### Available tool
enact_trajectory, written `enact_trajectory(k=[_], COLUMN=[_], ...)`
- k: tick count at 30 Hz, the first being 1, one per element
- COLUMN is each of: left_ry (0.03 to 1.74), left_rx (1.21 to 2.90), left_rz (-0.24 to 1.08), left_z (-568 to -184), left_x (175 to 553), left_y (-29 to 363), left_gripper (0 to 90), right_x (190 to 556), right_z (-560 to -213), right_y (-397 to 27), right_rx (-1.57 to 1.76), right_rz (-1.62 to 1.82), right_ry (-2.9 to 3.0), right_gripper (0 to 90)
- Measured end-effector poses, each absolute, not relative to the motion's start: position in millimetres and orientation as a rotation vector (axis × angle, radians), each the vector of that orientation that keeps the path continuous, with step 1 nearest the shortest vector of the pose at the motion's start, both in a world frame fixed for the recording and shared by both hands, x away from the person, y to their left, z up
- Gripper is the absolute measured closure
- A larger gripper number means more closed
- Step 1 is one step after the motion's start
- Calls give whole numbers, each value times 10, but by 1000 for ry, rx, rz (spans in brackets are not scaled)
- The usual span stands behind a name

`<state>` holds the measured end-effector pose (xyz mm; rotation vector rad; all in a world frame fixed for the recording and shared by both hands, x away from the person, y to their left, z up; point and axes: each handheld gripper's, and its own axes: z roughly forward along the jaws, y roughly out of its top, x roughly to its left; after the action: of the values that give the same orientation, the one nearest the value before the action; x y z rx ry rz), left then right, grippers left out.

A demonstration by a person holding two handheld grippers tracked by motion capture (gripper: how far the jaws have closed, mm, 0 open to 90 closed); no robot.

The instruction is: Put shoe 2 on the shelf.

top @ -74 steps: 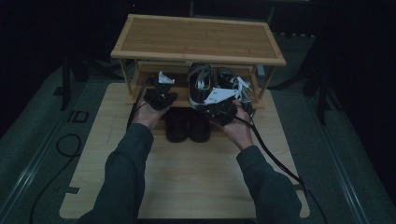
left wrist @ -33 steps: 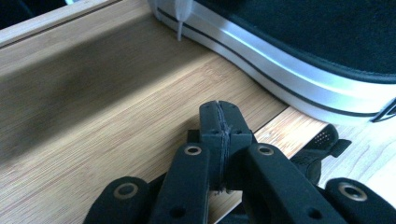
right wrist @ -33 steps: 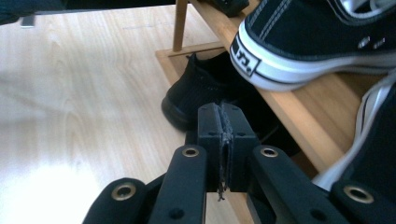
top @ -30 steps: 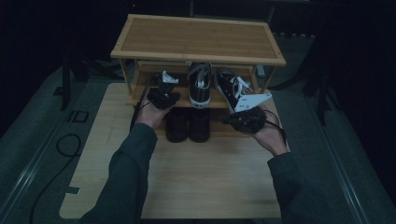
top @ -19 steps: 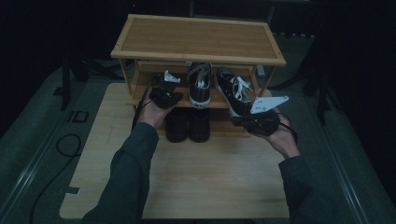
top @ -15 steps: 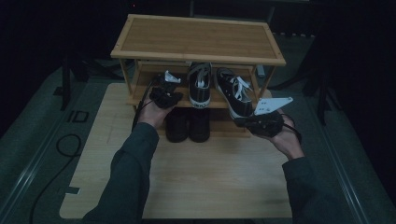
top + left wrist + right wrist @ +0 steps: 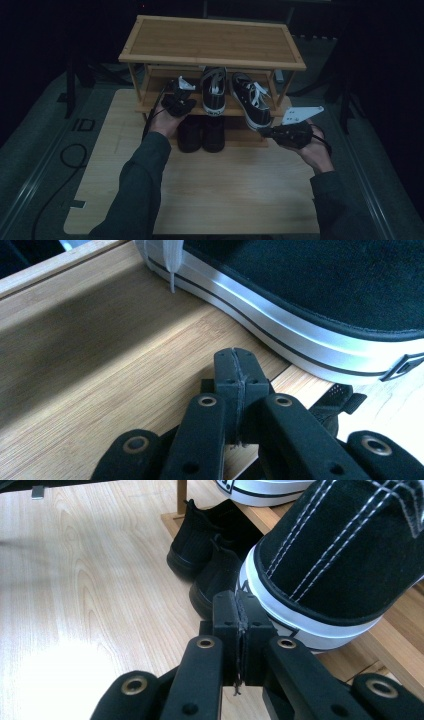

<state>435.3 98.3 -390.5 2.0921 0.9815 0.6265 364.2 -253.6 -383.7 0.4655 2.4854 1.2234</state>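
Note:
Two black-and-white sneakers stand on the middle shelf of a wooden shoe rack [image 7: 212,40]: the left sneaker [image 7: 214,92] and the right sneaker [image 7: 252,100], whose heel juts over the shelf's front edge. My left gripper [image 7: 184,104] rests low over the shelf just left of the left sneaker, jaws shut and empty. In the left gripper view my left gripper [image 7: 235,354] points at that sneaker's white sole [image 7: 300,340]. My right gripper [image 7: 264,132] hovers by the right sneaker's heel. There my right gripper [image 7: 235,600] is shut and empty, right beside the heel [image 7: 330,575].
A pair of plain black shoes [image 7: 202,132] stands on the rack's bottom shelf, also seen as black shoes [image 7: 210,550] beyond my right jaws. The rack sits at the far end of a light wooden board [image 7: 215,190]. A cable [image 7: 70,155] lies on the grey floor at left.
My right hand and gripper have drawn away from the right sneaker toward the right and slightly nearer the person. The left gripper has stayed put on the shelf.

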Motion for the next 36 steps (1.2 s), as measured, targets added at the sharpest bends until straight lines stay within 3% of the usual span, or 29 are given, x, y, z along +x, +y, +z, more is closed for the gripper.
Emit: enact_trajectory(k=[17,36], left_ry=[975,973], left_rx=[2092,2077], left_rz=[671,662], left_z=[-3936,-3947], left_x=[4322,4330], left_y=[923,938], left_gripper=[900,900], right_x=[3679,3780], right_z=[-3845,-3884], right_y=[-2613,-2322], right_rx=[490,446], right_rz=[1268,1284], right_ry=[2479,2496], right_gripper=[900,900])
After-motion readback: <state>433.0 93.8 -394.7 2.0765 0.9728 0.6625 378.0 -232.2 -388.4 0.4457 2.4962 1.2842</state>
